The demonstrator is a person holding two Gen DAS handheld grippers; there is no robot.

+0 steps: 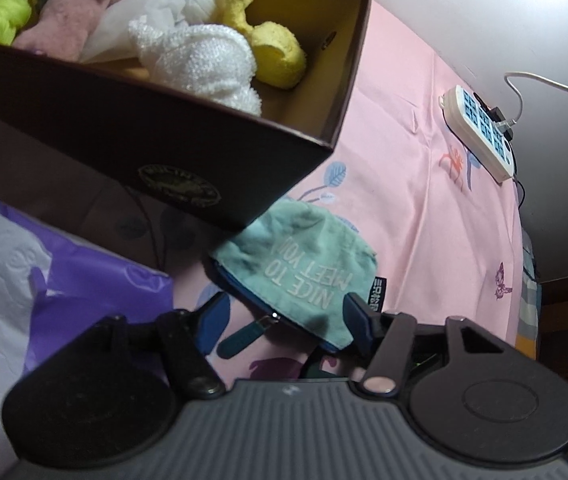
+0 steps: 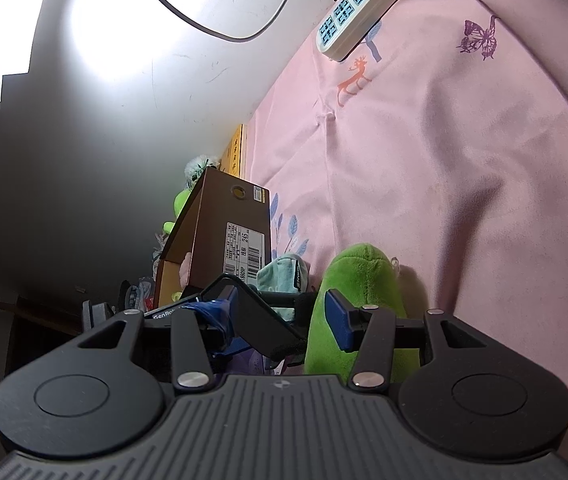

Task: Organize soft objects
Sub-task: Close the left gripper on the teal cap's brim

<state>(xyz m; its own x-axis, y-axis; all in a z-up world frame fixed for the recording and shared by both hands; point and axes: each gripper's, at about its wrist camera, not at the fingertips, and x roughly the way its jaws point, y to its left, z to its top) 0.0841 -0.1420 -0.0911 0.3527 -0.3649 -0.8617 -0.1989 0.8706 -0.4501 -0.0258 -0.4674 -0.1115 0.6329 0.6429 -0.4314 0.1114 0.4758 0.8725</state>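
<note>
1. Below the left gripper (image 1: 284, 316), spread jaws straddle the teal pouch (image 1: 296, 272) on the pink sheet (image 1: 404, 160); neither pad presses it.
2. Close on the pouch body, not its zipper pull (image 1: 239, 338).
3. Lift clear of the box (image 1: 187, 152) near wall.
4. Right gripper (image 2: 284, 312): jaws apart, gripping nothing; green plush (image 2: 360, 280) lies just beyond.

A pink bedsheet (image 2: 444, 152) printed with a deer, leaves and a butterfly covers the bed, meeting a pale wall (image 2: 95, 128) lit by one bright glare. A white power strip (image 2: 358, 10) (its cable trailing up the wall) lies at the sheet's edge.
</note>
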